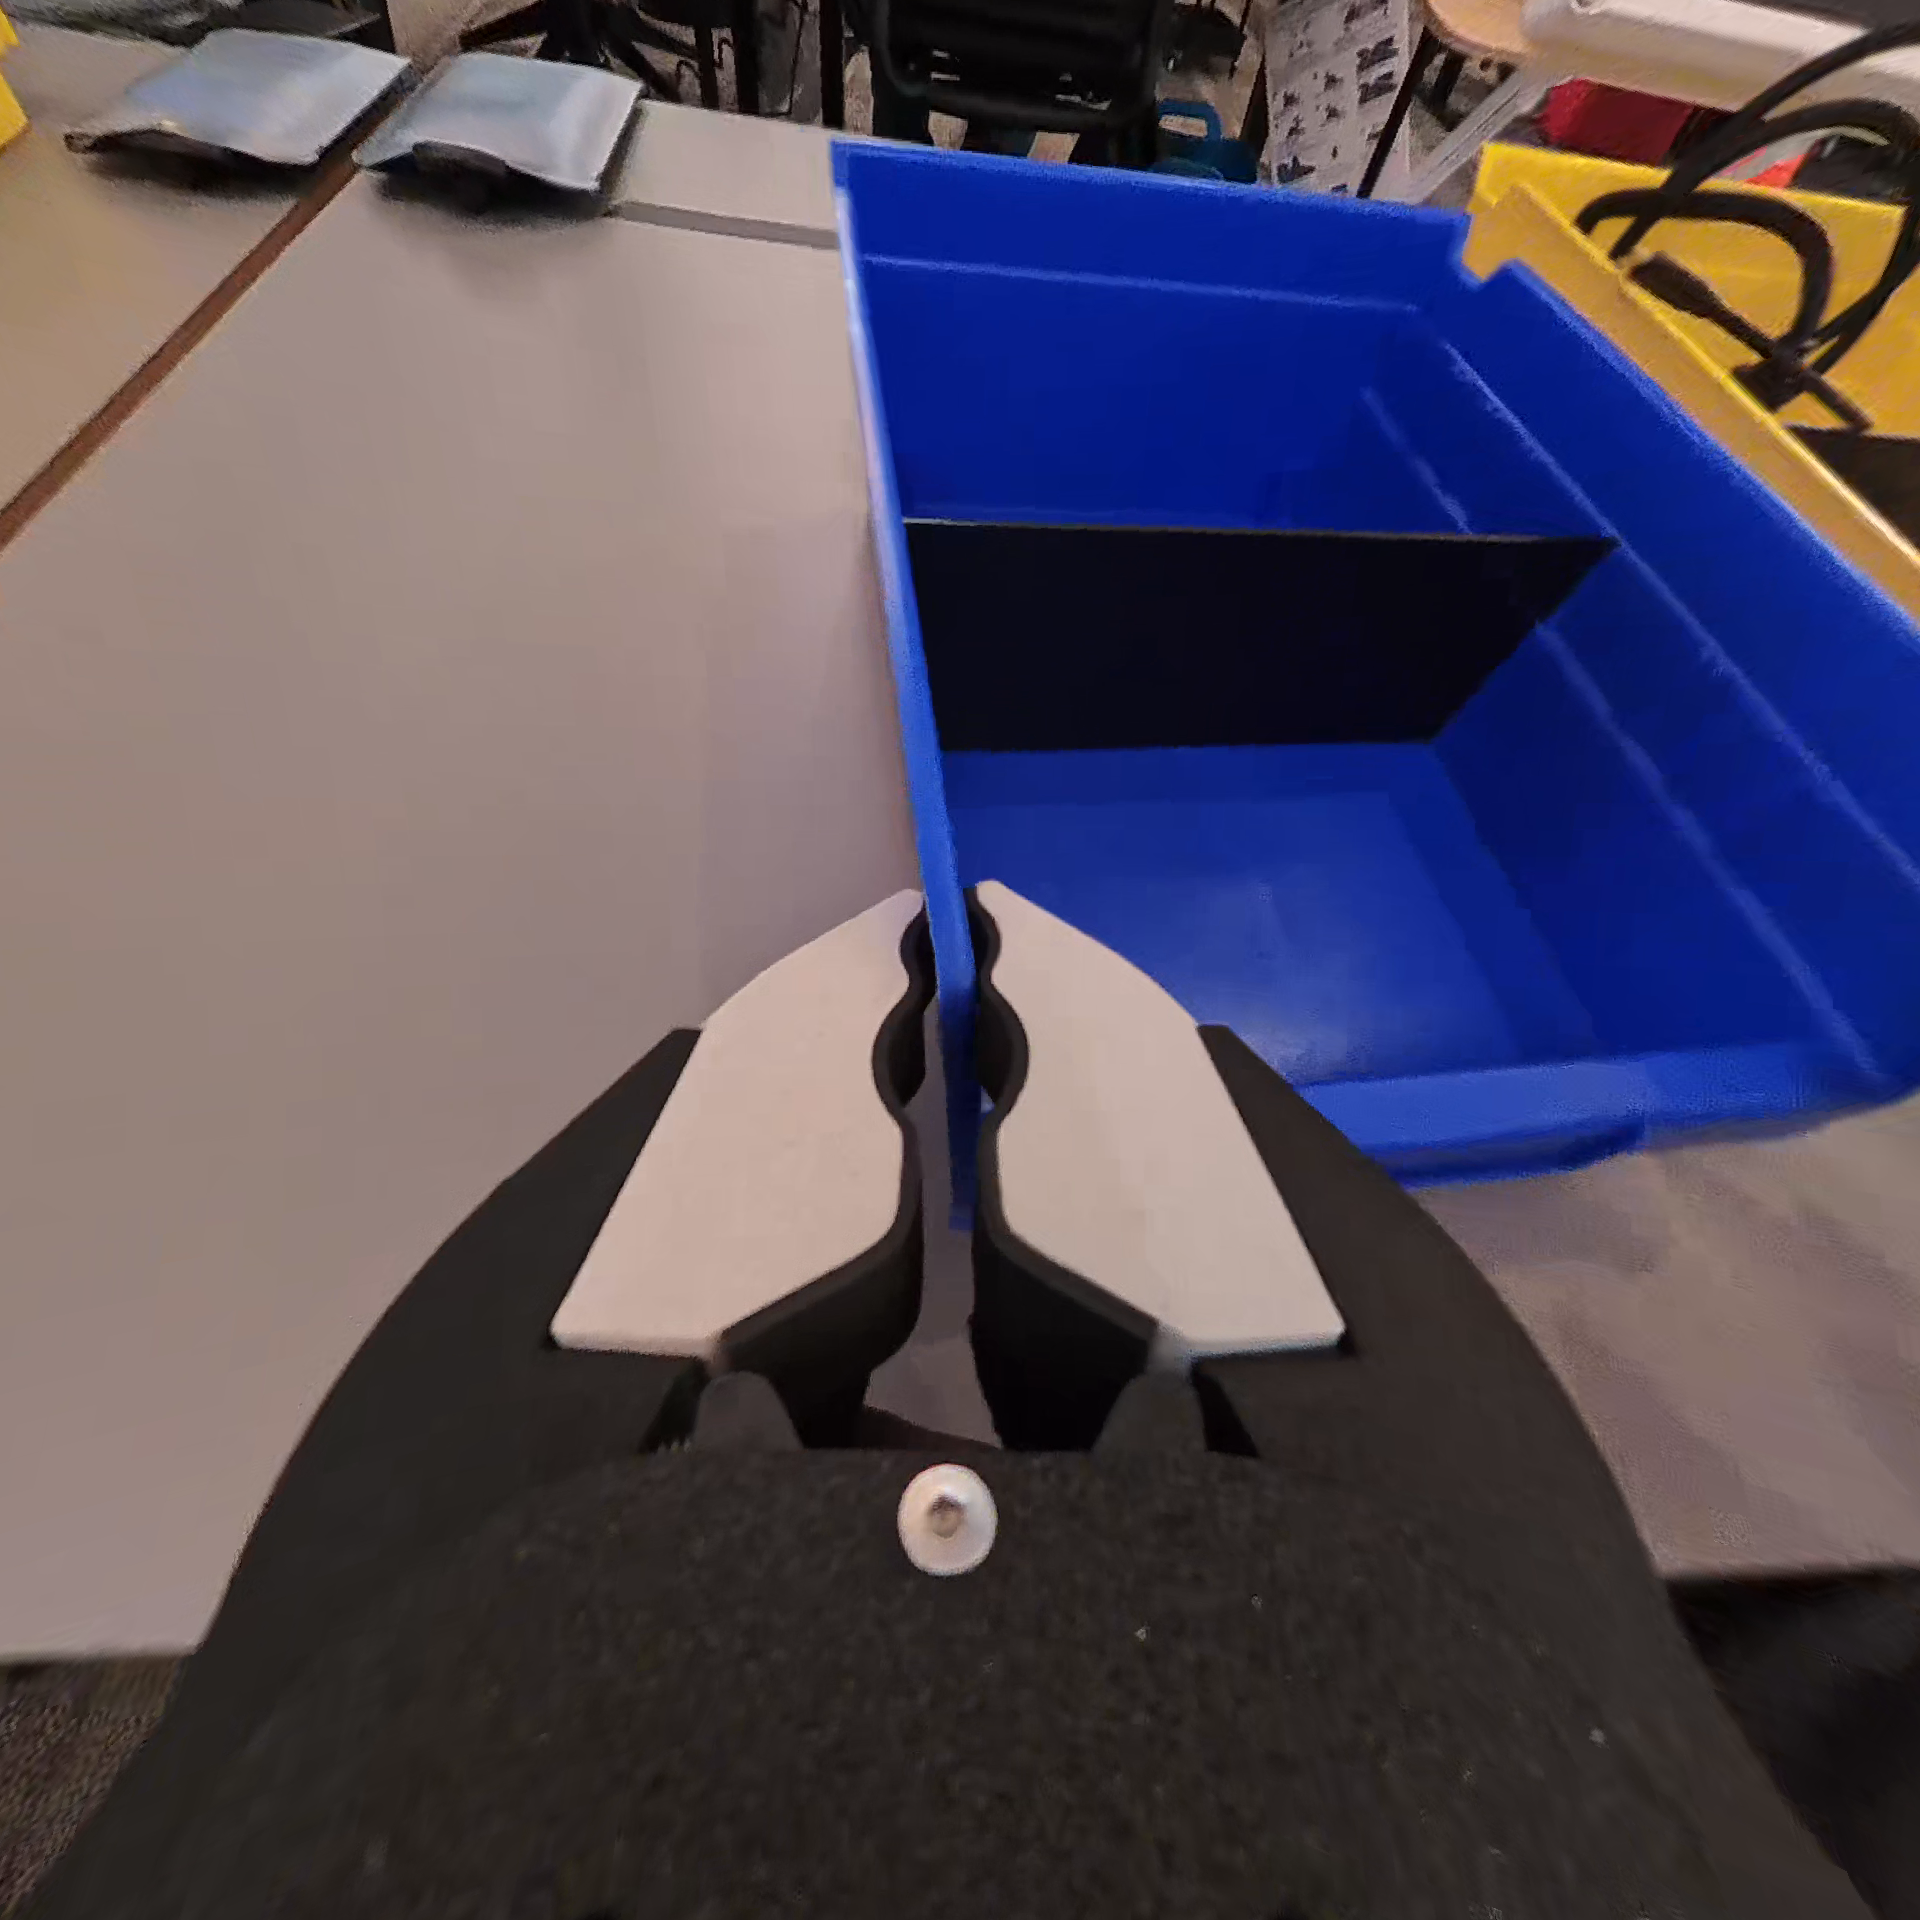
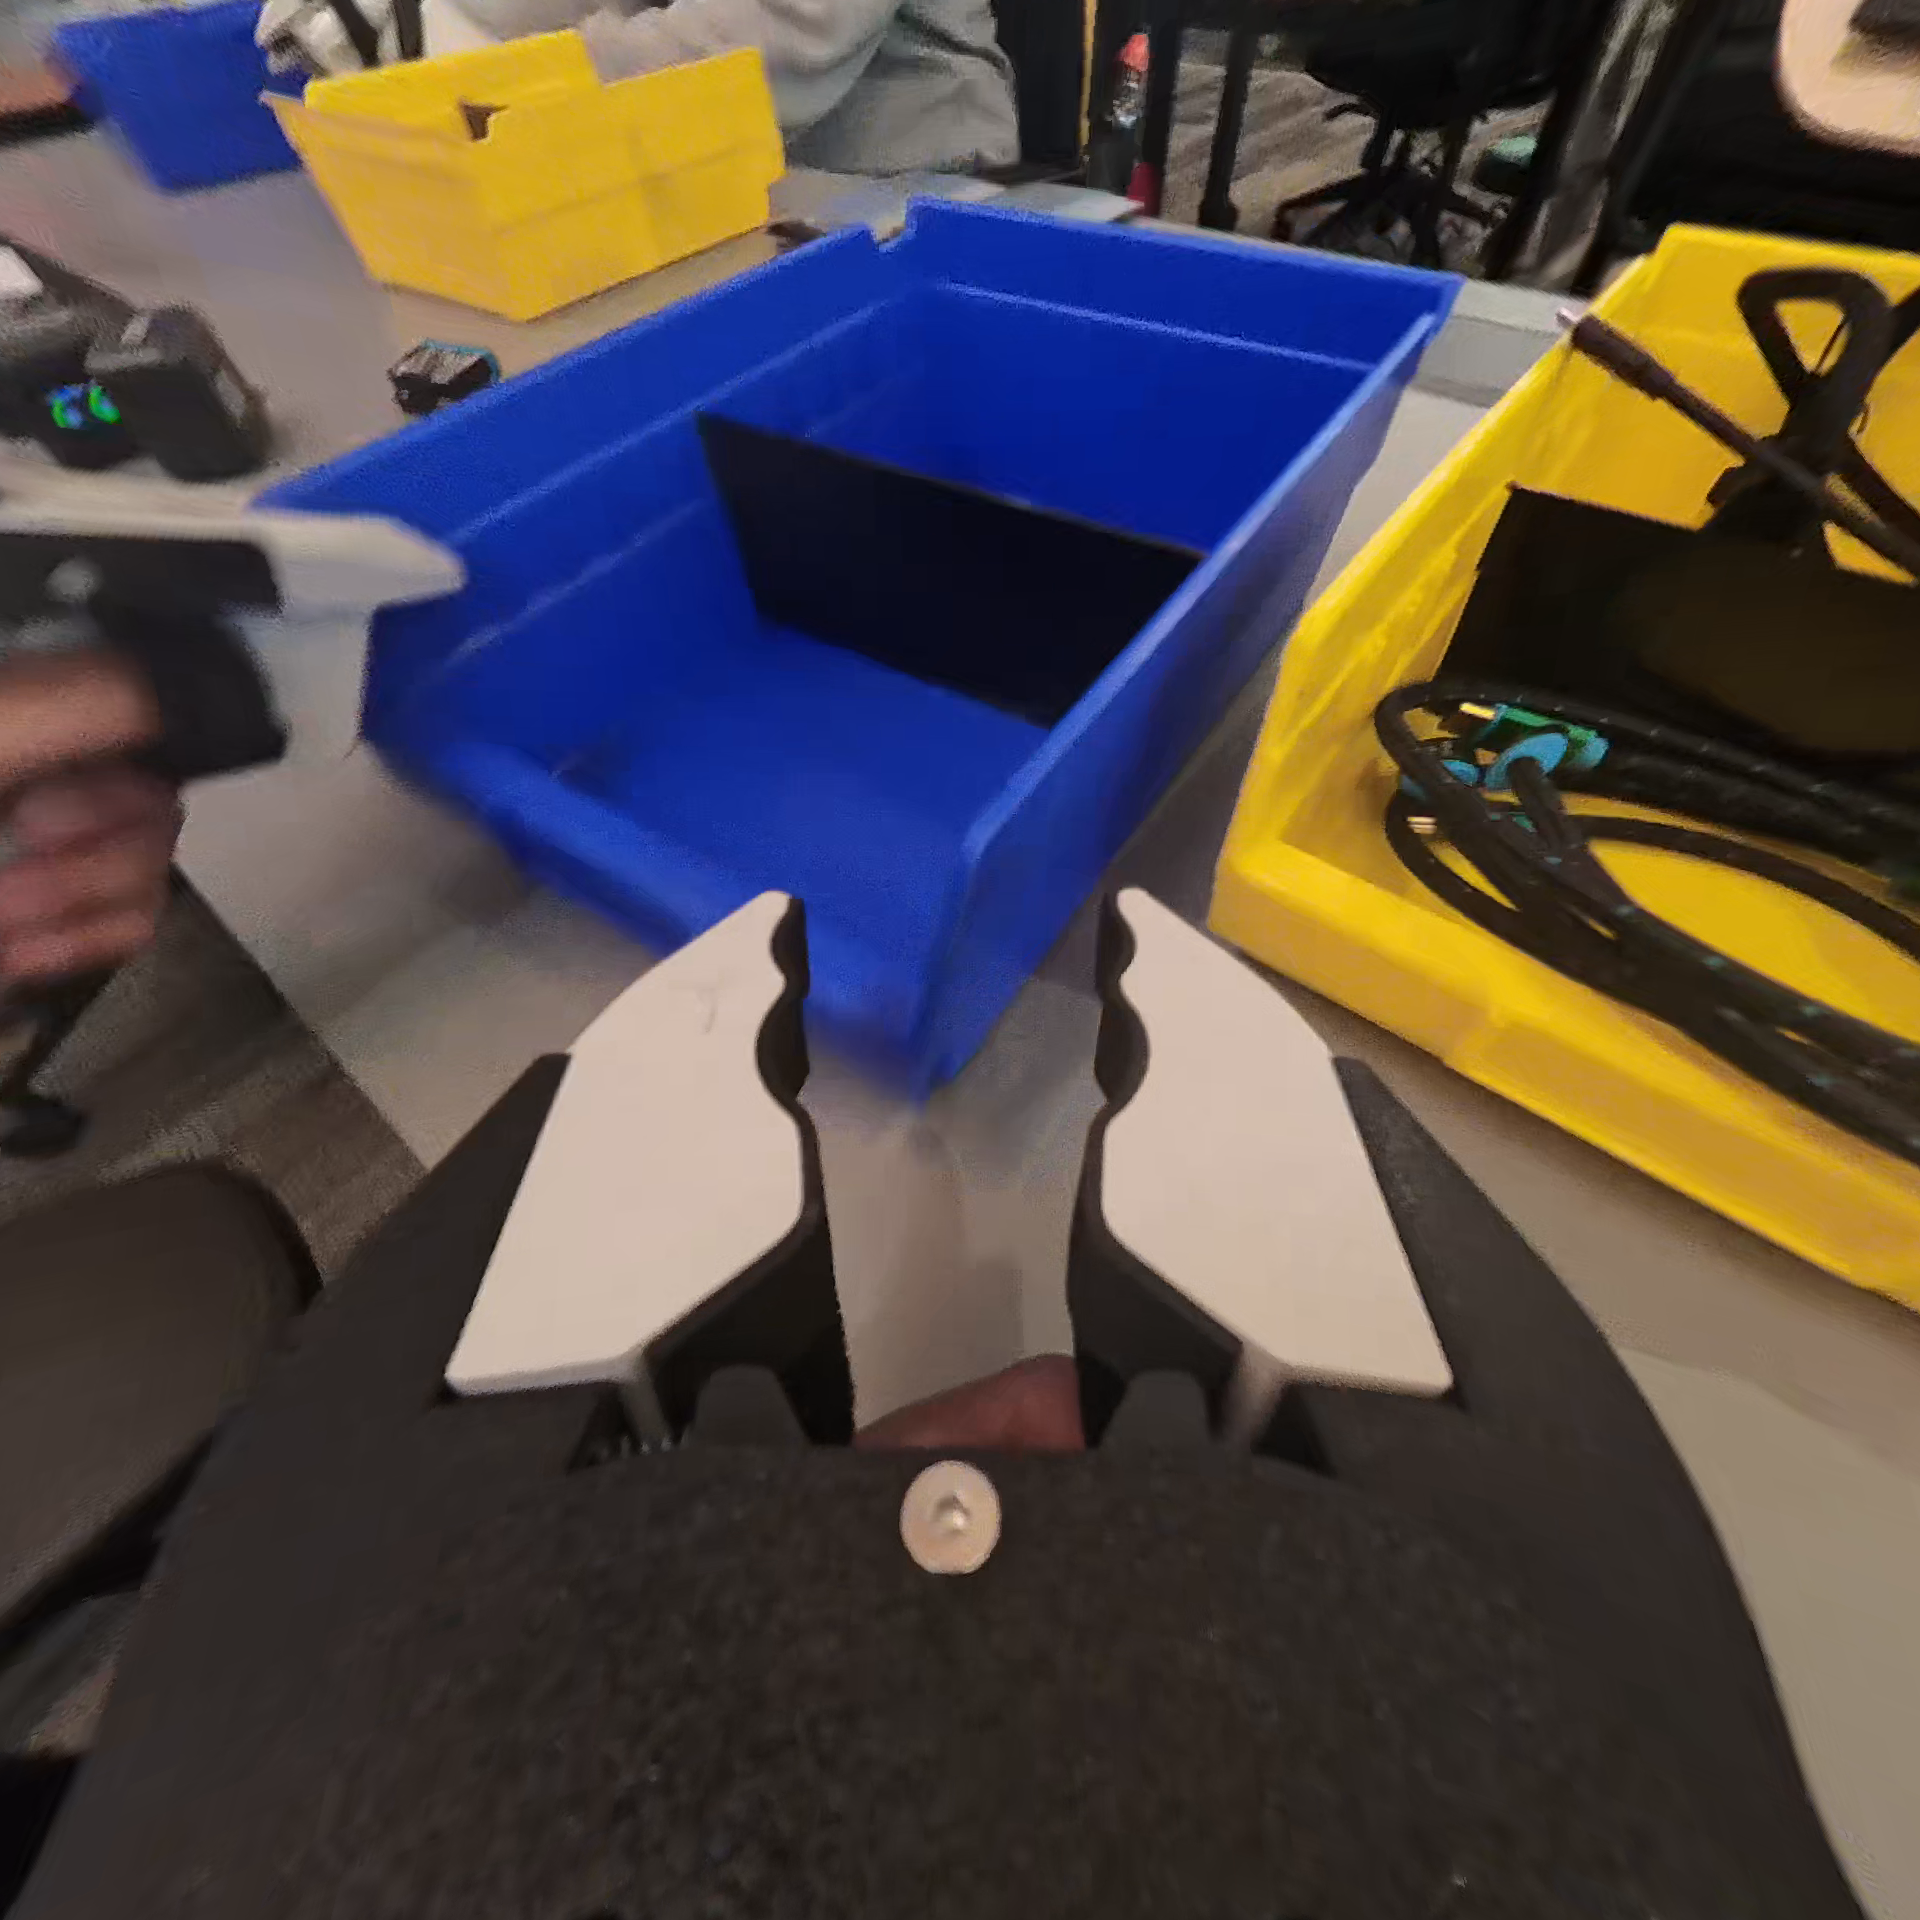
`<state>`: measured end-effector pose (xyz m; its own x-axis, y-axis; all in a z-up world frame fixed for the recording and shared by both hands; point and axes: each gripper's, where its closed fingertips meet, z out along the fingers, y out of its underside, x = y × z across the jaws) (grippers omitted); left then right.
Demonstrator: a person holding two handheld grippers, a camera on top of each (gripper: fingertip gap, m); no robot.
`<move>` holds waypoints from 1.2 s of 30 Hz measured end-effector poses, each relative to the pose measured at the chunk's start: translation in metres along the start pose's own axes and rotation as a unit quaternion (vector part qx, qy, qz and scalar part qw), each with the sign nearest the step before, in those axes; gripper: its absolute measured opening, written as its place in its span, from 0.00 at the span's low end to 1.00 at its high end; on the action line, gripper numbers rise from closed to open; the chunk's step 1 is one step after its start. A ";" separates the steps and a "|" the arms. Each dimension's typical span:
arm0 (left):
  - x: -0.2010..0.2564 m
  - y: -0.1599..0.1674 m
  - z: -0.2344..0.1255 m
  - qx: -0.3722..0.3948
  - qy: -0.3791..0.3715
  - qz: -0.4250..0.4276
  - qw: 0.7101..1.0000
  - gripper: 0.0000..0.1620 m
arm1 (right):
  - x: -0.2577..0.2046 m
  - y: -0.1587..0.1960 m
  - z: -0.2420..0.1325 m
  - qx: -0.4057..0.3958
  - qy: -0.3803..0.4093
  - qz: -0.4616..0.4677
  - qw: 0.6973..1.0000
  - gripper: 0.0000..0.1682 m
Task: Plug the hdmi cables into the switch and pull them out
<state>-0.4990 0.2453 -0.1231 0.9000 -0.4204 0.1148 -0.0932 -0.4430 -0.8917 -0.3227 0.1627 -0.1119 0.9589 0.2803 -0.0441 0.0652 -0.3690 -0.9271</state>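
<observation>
Black HDMI cables (image 2: 1558,862) with teal plugs lie coiled in a yellow bin (image 2: 1403,987) at the right; they also show in the left wrist view (image 1: 1766,270). A dark object (image 2: 1766,644) sits behind that bin's divider; I cannot tell whether it is the switch. An empty blue bin (image 1: 1714,623) with a black divider (image 1: 1195,634) stands in the middle. My left gripper (image 1: 948,899) is shut on the blue bin's left wall near its front corner; it also shows in the right wrist view (image 2: 343,566). My right gripper (image 2: 951,914) is open and empty, over the table at the blue bin's (image 2: 1039,883) near right corner.
A second yellow bin (image 2: 540,187) and another blue bin (image 2: 177,94) stand at the back left. Black devices (image 2: 135,384) lie at the left. Two silver pouches (image 1: 260,99) lie on the far grey table (image 1: 416,623). A hand (image 2: 62,831) holds the left gripper. Left tips to right tips: about 20 centimeters.
</observation>
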 end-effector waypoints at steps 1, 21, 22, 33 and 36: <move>0.000 0.004 -0.008 0.002 -0.003 0.001 1.000 0.02 | -0.002 0.000 0.007 -0.006 0.004 0.020 1.000 0.30; 0.216 -0.162 -0.084 0.237 0.014 0.145 0.961 0.03 | 0.141 -0.141 -0.156 0.159 0.202 -0.018 0.966 0.04; 0.248 -0.165 -0.067 0.226 0.031 0.152 0.962 0.03 | 0.173 -0.140 -0.170 0.153 0.218 -0.010 0.964 0.03; 0.555 -0.031 0.108 0.048 0.147 0.155 0.976 0.04 | 0.485 0.052 -0.274 -0.058 0.298 0.153 0.940 0.03; 0.561 -0.010 0.128 0.037 0.140 0.145 0.979 0.05 | 0.505 0.076 -0.262 -0.040 0.289 0.147 0.945 0.03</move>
<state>0.0616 0.1152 -0.1055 0.6873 -0.7252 -0.0423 -0.2874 -0.2180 -0.9327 0.2389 0.0444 -0.1074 0.9282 -0.3668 -0.0632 -0.2284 -0.4273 -0.8748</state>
